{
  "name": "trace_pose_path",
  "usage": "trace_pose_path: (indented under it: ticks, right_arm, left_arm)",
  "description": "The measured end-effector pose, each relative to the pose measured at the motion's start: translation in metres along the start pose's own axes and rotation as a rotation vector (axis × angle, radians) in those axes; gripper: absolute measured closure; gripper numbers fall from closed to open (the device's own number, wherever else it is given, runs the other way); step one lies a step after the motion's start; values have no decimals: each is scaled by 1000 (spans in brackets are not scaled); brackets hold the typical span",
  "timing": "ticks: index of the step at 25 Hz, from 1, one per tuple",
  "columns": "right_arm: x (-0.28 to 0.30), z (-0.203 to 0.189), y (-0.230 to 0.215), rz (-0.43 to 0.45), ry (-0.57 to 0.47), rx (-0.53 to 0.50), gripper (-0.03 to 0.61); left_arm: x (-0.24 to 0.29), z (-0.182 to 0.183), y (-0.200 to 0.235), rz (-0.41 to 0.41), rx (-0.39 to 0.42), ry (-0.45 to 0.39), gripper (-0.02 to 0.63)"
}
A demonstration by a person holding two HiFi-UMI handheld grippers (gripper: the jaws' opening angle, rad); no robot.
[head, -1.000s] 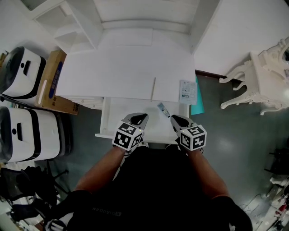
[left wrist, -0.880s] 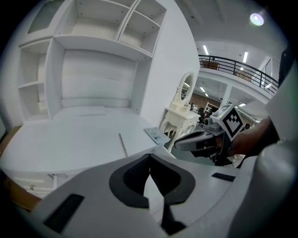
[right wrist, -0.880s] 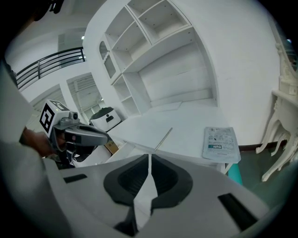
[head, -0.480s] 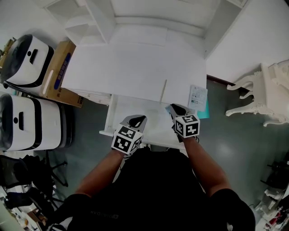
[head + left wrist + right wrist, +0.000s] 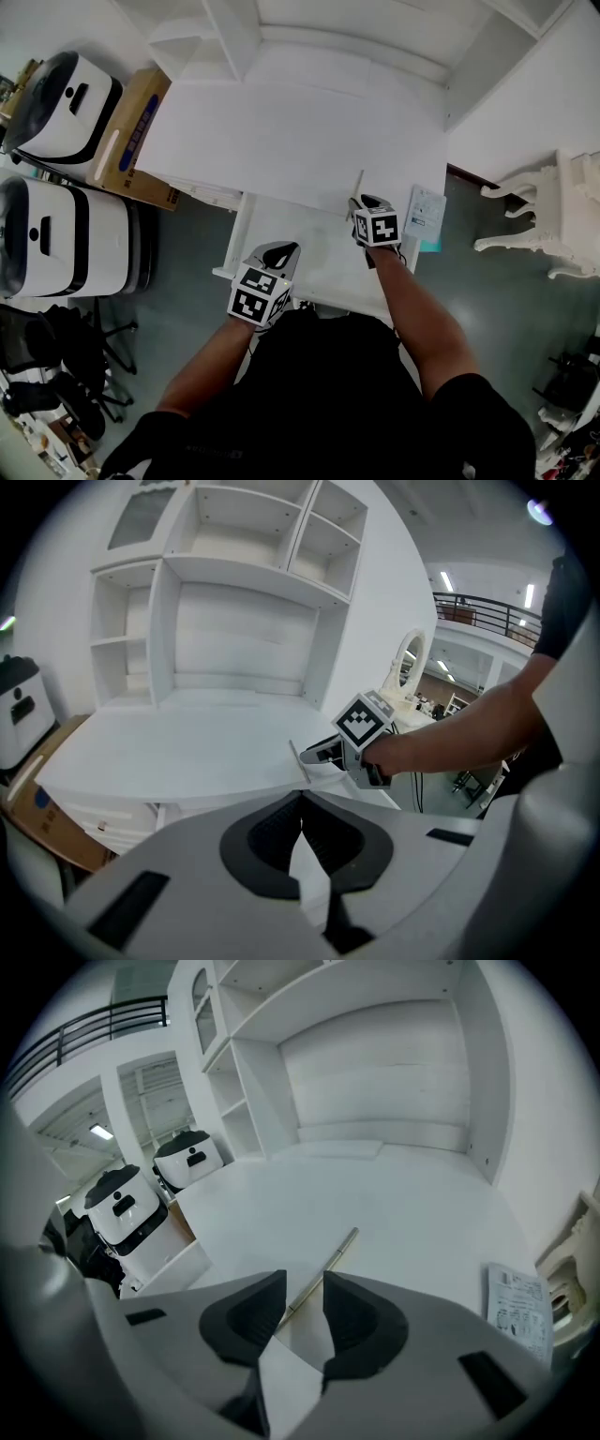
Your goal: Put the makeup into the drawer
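A thin pale makeup pencil (image 5: pixel 330 1262) lies on the white desk top (image 5: pixel 281 141) near its front edge, and it also shows in the head view (image 5: pixel 358 180). My right gripper (image 5: pixel 305 1290) points down at the pencil's near end. Its jaws have just been opening and now stand open, with that end low between the tips and the pads not pressing on it. Below the desk front the white drawer (image 5: pixel 314 251) is pulled out. My left gripper (image 5: pixel 281 251) hovers over the drawer's front, shut and empty (image 5: pixel 302 803).
A printed leaflet (image 5: pixel 427 208) lies at the desk's right corner over something teal. Two white-and-black appliances (image 5: pixel 56 103) and a cardboard box (image 5: pixel 131 141) stand left of the desk. White shelves (image 5: pixel 234 592) rise at the back, and an ornate white chair (image 5: pixel 544 225) stands right.
My right gripper has left the drawer and moved forward to the pencil on the desk top. The left gripper has shifted only a little over the drawer's front.
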State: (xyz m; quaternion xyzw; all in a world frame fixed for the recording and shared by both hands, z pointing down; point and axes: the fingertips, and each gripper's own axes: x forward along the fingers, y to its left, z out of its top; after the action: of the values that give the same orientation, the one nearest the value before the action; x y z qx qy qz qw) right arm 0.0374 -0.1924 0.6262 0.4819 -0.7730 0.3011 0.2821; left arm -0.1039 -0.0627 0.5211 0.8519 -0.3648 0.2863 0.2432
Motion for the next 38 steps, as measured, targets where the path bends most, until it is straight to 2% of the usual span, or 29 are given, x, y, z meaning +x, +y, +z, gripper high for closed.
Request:
trace_pose_path:
  ticks: [11, 16, 25, 33, 38]
  right_arm:
    - [25, -9, -8, -71, 97, -5, 466]
    - [23, -10, -13, -86, 121, -16, 511]
    - [15, -8, -14, -46, 100, 80, 532]
    - [-22, 4, 5, 2, 21, 15, 532]
    - [-50, -6, 13, 23, -7, -56, 532]
  left_arm:
    - [-1, -9, 9, 0, -29, 3, 603]
    - [-2, -9, 10, -4, -30, 4, 603]
    - [-6, -11, 9, -8, -18, 1, 603]
    - [3, -8, -7, -45, 15, 0, 603]
    - [16, -10, -15, -63, 39, 14, 603]
